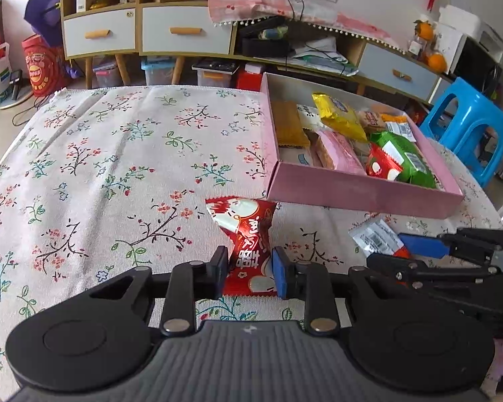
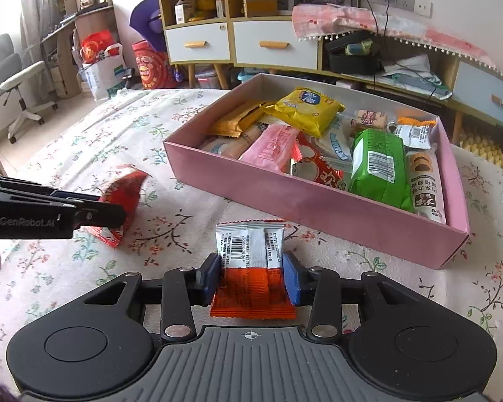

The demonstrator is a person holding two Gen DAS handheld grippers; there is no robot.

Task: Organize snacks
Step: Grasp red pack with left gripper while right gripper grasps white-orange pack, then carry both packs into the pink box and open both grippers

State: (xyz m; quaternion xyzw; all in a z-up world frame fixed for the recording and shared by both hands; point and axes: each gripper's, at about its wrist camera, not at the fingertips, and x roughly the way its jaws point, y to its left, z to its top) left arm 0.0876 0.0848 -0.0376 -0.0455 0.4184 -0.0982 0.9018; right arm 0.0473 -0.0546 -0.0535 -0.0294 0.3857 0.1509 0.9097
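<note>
My left gripper (image 1: pixel 249 269) is shut on a red and white snack packet (image 1: pixel 248 234), its pads pressing both sides of the packet on the floral tablecloth. The right wrist view shows the same red packet (image 2: pixel 124 197) held at the left, its near end lifted. My right gripper (image 2: pixel 251 273) is shut on an orange and white snack packet (image 2: pixel 251 268) lying barcode side up. From the left wrist view that orange packet (image 1: pixel 375 236) appears at the right between the right gripper's blue pads. The pink box (image 2: pixel 318 201) with several snacks stands just beyond both.
A floral tablecloth (image 1: pixel 117 167) covers the table, whose far edge runs behind the box. Beyond it stand a drawer cabinet (image 1: pixel 144 30), storage bins and a blue plastic stool (image 1: pixel 466 127) at the right. An office chair (image 2: pixel 13 77) stands far left.
</note>
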